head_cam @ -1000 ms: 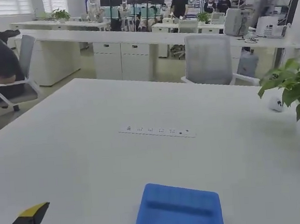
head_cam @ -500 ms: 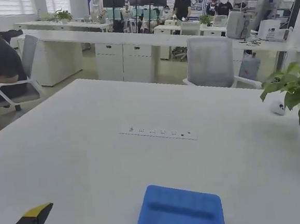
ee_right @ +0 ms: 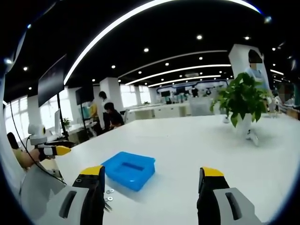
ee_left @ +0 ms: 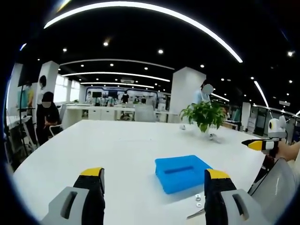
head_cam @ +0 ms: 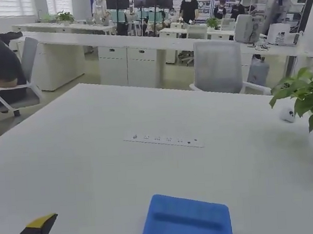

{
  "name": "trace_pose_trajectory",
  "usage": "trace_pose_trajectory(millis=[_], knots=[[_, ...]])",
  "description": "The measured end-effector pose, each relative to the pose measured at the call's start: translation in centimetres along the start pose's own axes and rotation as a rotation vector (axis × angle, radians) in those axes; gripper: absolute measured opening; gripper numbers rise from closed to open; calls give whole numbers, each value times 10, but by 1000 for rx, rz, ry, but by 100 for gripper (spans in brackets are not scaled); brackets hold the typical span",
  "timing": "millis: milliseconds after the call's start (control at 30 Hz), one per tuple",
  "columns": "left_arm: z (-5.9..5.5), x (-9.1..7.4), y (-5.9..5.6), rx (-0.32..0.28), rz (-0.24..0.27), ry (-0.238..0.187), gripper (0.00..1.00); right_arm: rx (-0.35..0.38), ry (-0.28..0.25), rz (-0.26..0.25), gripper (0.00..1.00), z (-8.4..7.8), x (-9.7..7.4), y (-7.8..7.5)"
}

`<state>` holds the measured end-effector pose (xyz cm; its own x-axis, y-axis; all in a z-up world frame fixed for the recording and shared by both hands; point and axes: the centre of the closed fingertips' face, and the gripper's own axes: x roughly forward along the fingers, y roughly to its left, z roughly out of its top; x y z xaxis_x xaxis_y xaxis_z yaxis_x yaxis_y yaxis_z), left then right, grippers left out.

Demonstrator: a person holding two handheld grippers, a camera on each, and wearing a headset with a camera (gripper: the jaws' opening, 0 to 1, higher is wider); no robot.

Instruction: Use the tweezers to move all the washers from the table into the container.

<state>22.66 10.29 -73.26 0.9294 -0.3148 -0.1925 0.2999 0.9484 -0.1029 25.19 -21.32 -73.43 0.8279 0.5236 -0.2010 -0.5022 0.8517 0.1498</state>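
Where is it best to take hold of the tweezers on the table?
Probably mid-length, from above, with the jaws across their narrow width: the tweezers lie flat on the table beside the washers, with one thin end in sight.

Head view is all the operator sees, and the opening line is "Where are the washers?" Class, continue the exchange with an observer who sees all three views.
Observer: At least two washers lie on the table just off the blue container's near corner, in the left gripper view.
Operator: And the tweezers?
Observer: A thin metal tool, likely the tweezers, lies right beside those washers.
Operator: Are the claws ready?
Observer: The left claw and right claw both stand open, holding nothing.
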Motion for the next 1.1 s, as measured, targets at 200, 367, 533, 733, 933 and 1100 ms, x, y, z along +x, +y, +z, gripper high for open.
trace_pose_trajectory(millis=[200,367,533,733,933,1100], knots=[[-2,1,0,2,-9,13,88,-7,7,-4,81,-1,0,-1],[-9,3,-6,10,-42,51,85,-12,15,-7,80,-2,1,-1],[-19,6,-16,21,-104,111,77,-50,24,-18,78,-3,0,-1],[-50,3,-49,-12,-324,297,60,-75,42,-36,77,-1,-1,4],[-75,3,-69,140,-506,463,37,-108,69,-27,72,-4,0,11],[-100,7,-81,364,-641,607,18,-136,111,-34,68,-10,0,11]])
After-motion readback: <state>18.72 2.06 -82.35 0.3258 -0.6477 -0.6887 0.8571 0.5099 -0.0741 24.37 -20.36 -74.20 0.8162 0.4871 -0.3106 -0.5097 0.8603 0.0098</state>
